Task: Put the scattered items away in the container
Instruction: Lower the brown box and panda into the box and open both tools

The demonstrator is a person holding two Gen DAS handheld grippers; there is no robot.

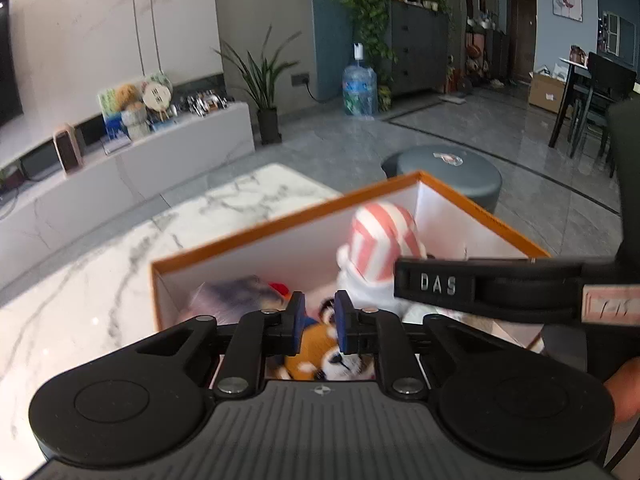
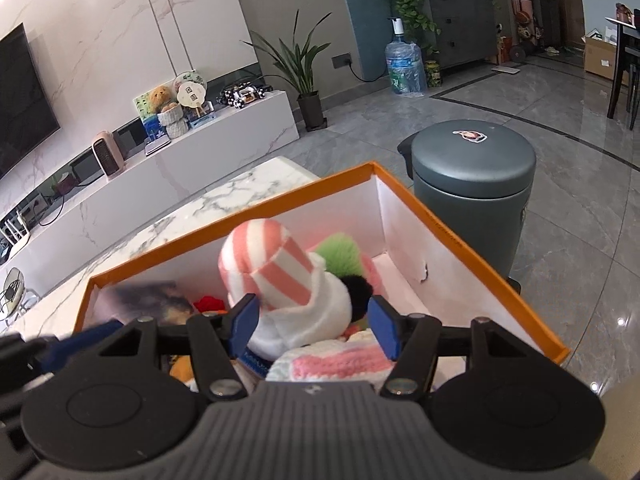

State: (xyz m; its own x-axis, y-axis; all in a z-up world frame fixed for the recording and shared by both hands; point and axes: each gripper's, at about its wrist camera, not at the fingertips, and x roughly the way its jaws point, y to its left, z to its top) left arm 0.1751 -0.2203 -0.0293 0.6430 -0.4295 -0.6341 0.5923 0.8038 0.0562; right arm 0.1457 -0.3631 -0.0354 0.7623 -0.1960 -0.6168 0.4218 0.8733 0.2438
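An orange-rimmed white box stands on the marble table. It holds a pink-and-white striped plush, an orange fox plush, a purple-grey plush and green and red soft toys. My left gripper hovers over the box above the fox plush, its jaws narrowly apart with nothing between them. My right gripper is open over the box, its pads on either side of the striped plush's white base without pressing it. Its arm crosses the left wrist view.
A marble coffee table carries the box. A dark green round bin stands on the floor right behind the box. A white TV bench with ornaments runs along the far wall.
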